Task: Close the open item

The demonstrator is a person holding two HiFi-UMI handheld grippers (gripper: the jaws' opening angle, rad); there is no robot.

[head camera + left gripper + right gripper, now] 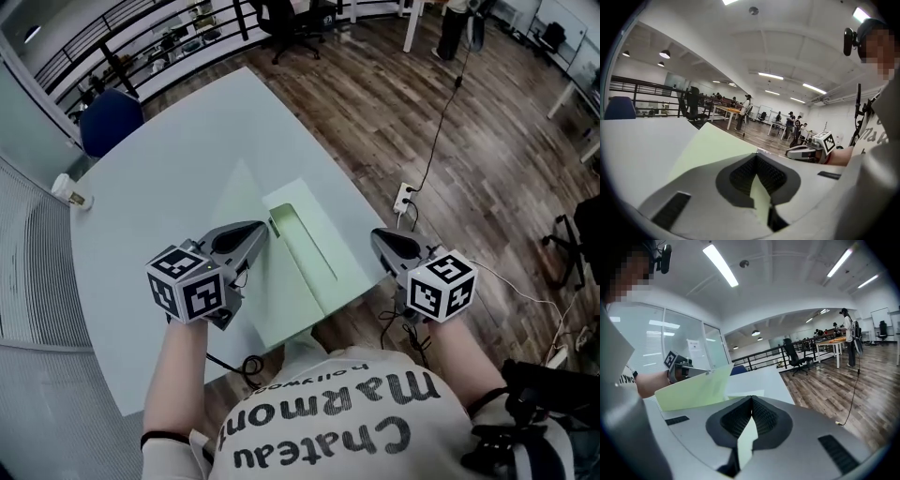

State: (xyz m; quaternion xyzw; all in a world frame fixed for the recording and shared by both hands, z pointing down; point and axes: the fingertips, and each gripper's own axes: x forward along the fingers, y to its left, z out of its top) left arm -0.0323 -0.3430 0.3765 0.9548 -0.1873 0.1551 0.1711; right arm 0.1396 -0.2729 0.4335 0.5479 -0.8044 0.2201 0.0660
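A pale green folder lies open on the light table, right in front of me. My left gripper is shut on the edge of the folder's left cover, which is lifted and tilts up off the table. A strip of green sheet runs between its closed jaws. My right gripper is shut on the folder's right edge, with green sheet pinched between its jaws. In the right gripper view the raised cover stands at the left, with the left gripper holding its top.
A small white object sits at the table's left edge and a blue chair stands behind the table. On the wooden floor to the right lie a power strip and its cable. The table's near edge is just below the folder.
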